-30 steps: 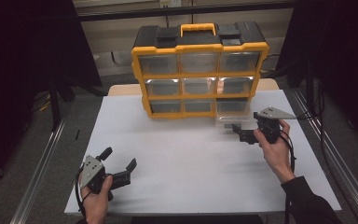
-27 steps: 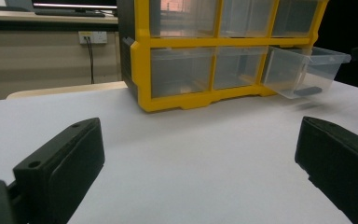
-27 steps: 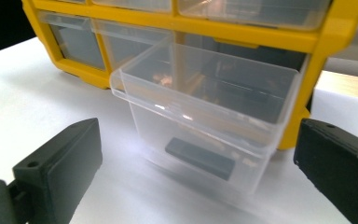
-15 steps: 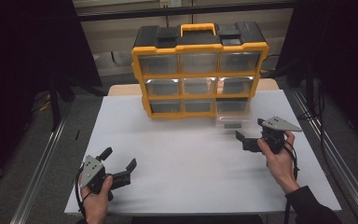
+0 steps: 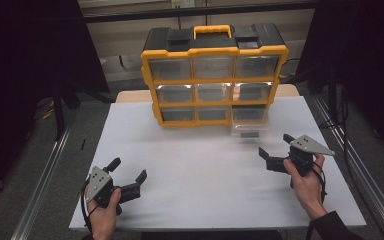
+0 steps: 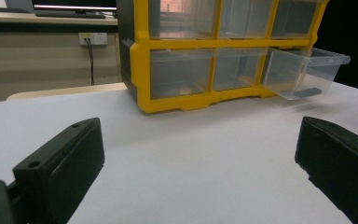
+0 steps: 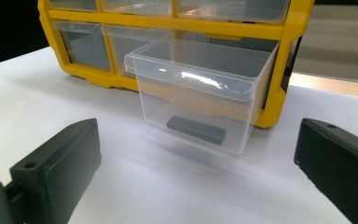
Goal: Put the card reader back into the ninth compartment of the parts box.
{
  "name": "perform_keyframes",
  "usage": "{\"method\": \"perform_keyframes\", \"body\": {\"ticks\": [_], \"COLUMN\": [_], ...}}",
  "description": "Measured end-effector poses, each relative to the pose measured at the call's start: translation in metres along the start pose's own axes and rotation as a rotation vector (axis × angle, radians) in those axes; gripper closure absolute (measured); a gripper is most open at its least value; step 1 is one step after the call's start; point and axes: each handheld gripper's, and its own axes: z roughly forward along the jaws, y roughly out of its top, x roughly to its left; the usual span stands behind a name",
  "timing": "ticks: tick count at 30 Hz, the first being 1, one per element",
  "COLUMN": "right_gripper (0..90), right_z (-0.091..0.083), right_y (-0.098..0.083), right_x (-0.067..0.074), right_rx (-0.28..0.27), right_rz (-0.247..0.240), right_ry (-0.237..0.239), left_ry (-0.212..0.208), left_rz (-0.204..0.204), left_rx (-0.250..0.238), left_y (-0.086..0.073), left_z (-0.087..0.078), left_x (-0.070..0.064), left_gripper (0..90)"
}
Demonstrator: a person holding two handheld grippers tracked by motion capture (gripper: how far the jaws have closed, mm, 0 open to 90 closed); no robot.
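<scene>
Since the earlier frame, the right gripper [image 5: 276, 156] has been drawn nearer, jaws spread and empty. A dark flat piece [image 7: 196, 129] is seen inside the pulled-out clear drawer [image 7: 200, 93], bottom right of the yellow organizer [image 5: 214, 75]. The left gripper [image 5: 128, 179] rests near-left on the tabletop [image 5: 200, 170], jaws spread.

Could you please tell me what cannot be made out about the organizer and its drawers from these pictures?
- High view: what the closed drawers of the organizer hold; cloudy fronts and glare blur them.
- Right gripper view: the pulled-out drawer shows one dark block; what it is cannot be told.
- Left gripper view: the organizer's top row is cut off by the upper edge.
</scene>
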Motion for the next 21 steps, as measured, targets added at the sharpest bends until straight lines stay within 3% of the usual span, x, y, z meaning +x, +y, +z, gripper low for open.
{"method": "perform_keyframes", "body": {"ticks": [11,15,17,21], "right_gripper": [0.0,0.0,0.0,0.0], "right_z": [-0.024,-0.029,-0.033,-0.039], "right_y": [-0.011,-0.016,-0.016,-0.019], "right_x": [-0.001,0.000,-0.001,-0.001], "right_rx": [-0.058,-0.056,-0.047,-0.057], "right_rz": [0.037,0.025,-0.004,0.006], "right_ry": [-0.024,-0.030,-0.039,-0.047], "left_ry": [0.015,0.009,0.010,0.008], "left_rz": [0.002,-0.003,0.002,-0.002], "left_rx": [0.001,-0.003,-0.001,-0.004], "left_y": [0.001,0.001,0.001,0.001], "left_z": [0.001,0.001,0.000,0.001], "left_x": [0.000,0.000,0.001,0.001], "left_gripper": [1.5,1.5,1.5,1.5]}}
